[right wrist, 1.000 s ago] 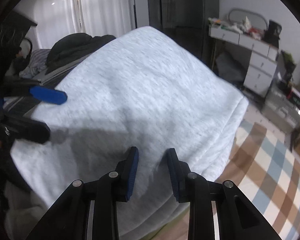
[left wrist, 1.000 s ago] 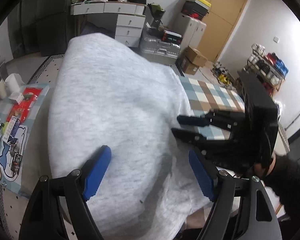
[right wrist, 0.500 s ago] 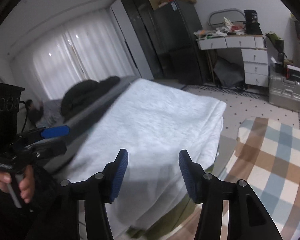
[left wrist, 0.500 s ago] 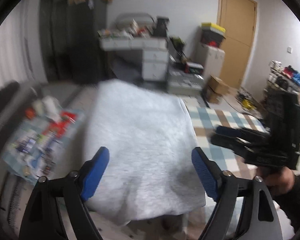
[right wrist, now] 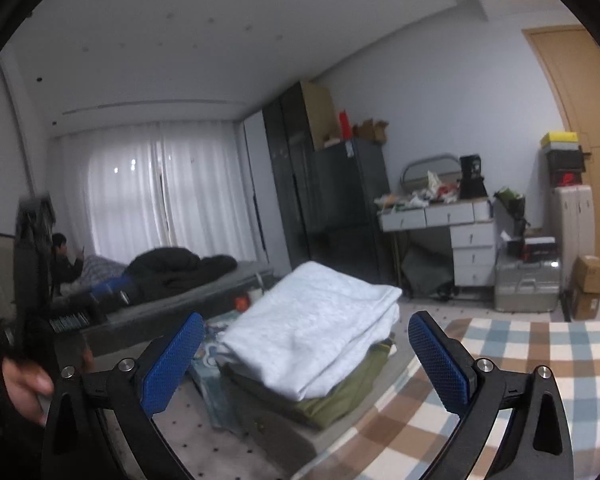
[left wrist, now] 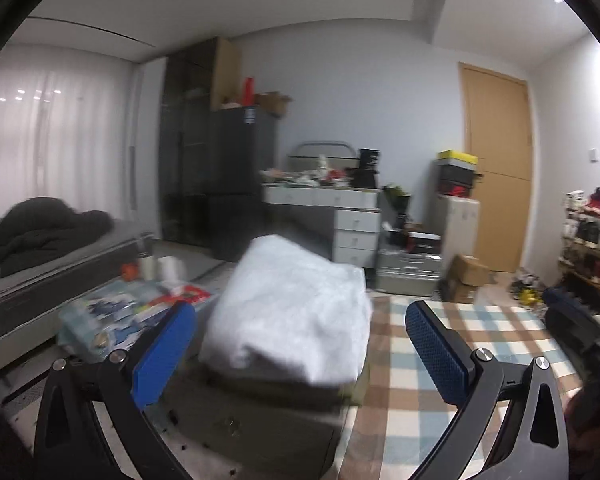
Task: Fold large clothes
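A folded light grey garment [left wrist: 292,308] lies on top of a folded olive green garment [left wrist: 276,390] on a low surface. It also shows in the right wrist view [right wrist: 312,324], above the olive garment [right wrist: 340,388]. My left gripper [left wrist: 300,352] is open and empty, raised back from the stack. My right gripper [right wrist: 306,364] is open and empty, also held back from the stack. The right gripper shows at the right edge of the left wrist view [left wrist: 576,324], and the left one at the left of the right wrist view [right wrist: 80,304].
A checked rug [right wrist: 512,360] lies to the right. A printed mat with small items [left wrist: 128,308] is left of the stack. A bed with dark bedding [right wrist: 180,272], a drawer desk [right wrist: 452,232], a metal case [right wrist: 528,284] and boxes stand behind.
Both grippers have pulled up and back from the grey garment, which now lies folded on the stack. The right jaws have opened wide. The views now tilt up toward the room.
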